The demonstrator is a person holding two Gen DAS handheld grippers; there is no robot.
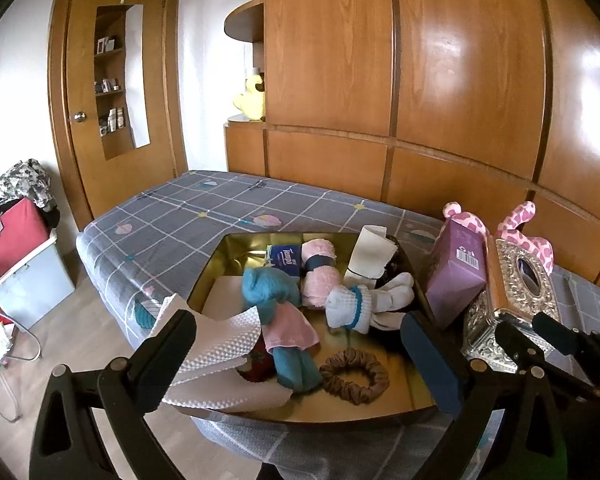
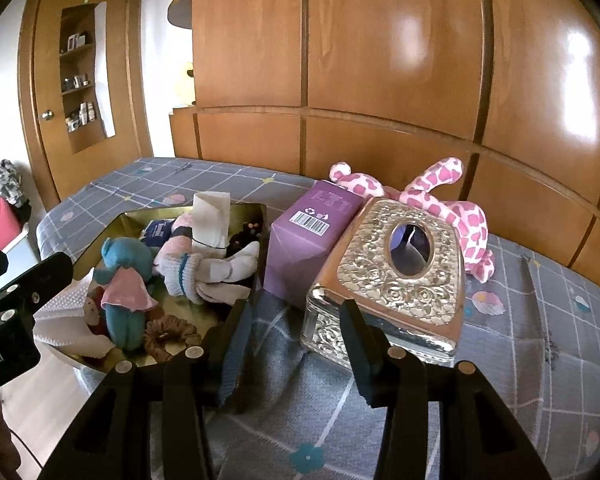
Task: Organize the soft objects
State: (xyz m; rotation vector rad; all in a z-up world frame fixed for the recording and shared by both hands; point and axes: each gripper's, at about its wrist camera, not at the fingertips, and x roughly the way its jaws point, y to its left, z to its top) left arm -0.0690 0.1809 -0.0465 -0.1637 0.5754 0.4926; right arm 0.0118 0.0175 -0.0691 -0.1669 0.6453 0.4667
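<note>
Nearest me, the right tongs point(image 2: 296, 340) hang partly open and empty over the bed point(image 2: 540, 340), just short of the silver tissue box point(image 2: 396, 280); my left tongs point(image 1: 300, 356) gape wide, empty, over the gold tray point(image 1: 380, 404). Behind the box lies the pink giraffe plush point(image 2: 456, 204), which I judge light and squashy, best pinched at the neck or body.

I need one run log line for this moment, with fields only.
left gripper: open, over gold tray | right gripper: open, empty, near silver tissue box | pink plush: outside tray
</note>
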